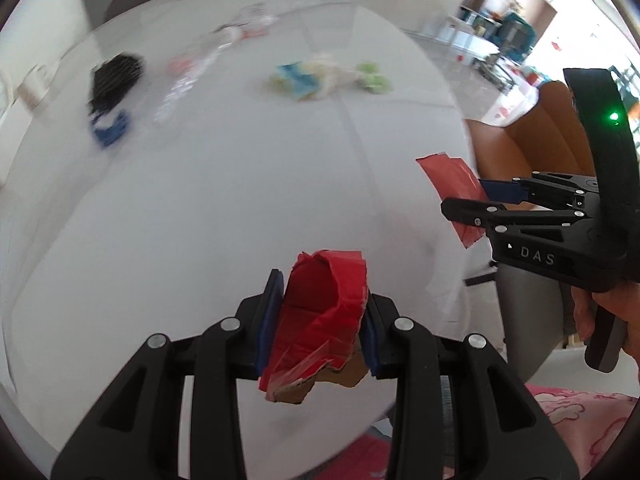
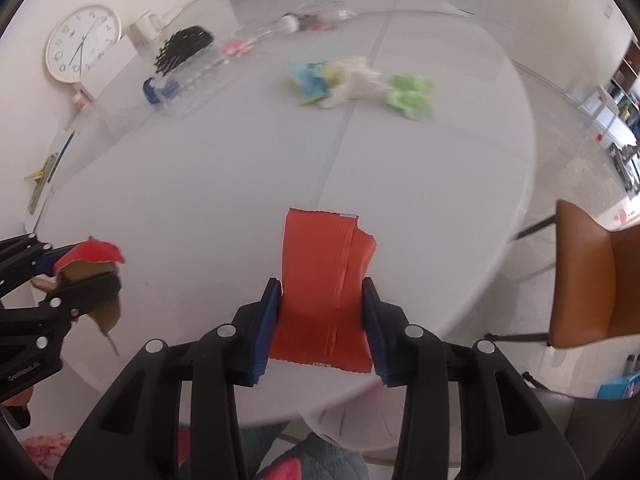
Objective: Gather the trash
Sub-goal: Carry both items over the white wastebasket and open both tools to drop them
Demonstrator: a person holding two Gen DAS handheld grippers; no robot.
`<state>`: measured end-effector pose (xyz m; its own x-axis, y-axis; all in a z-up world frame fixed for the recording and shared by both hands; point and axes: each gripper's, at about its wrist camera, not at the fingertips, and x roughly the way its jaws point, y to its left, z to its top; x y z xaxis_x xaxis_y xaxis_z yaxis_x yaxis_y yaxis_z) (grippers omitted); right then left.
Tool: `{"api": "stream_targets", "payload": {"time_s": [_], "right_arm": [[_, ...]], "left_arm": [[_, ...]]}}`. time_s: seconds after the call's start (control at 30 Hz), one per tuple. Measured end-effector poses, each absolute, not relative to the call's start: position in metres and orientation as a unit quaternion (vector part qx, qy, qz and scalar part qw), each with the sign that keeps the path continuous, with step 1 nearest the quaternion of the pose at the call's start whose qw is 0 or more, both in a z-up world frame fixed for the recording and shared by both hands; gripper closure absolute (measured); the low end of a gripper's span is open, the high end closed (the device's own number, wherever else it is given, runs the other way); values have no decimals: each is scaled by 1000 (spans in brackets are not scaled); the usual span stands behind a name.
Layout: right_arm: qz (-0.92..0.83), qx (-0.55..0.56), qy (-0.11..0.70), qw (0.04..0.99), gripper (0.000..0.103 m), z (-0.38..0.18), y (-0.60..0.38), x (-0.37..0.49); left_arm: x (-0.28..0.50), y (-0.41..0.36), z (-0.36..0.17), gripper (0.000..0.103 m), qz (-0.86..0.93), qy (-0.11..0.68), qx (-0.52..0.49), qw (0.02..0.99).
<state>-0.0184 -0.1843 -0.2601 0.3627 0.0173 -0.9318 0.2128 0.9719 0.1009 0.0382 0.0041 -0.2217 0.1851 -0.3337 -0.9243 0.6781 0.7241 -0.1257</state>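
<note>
My left gripper [image 1: 320,300] is shut on a torn piece of red cardboard [image 1: 320,320] with a brown underside, held just above the white round table [image 1: 200,220]. To its right, my right gripper [image 1: 468,200] is shut on a flat orange-red wrapper [image 1: 448,176]. In the right wrist view, the wrapper [image 2: 324,272] sticks up between the blue pads of the right gripper [image 2: 322,300], clear of the table [image 2: 240,200]. At the left edge, the left gripper [image 2: 80,268] shows with the red cardboard [image 2: 90,254] in it.
Further back on the table lie a crumpled blue, white and green pile [image 2: 352,84], a clear bottle with a blue cap [image 2: 176,90] and a black brush-like object [image 2: 184,46]. A clock [image 2: 82,42] and a mug [image 2: 146,28] stand at the back left. A brown chair [image 2: 592,280] is on the right.
</note>
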Motion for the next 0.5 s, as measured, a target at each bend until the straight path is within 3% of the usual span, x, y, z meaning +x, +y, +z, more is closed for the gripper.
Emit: {"api": "stream_targets", "payload": {"time_s": [0.5], "right_arm": [[-63,124,580,803,61,-272,-263,-143]], "left_arm": [[-75,-129,-243,69,-398,553,191,706]]}}
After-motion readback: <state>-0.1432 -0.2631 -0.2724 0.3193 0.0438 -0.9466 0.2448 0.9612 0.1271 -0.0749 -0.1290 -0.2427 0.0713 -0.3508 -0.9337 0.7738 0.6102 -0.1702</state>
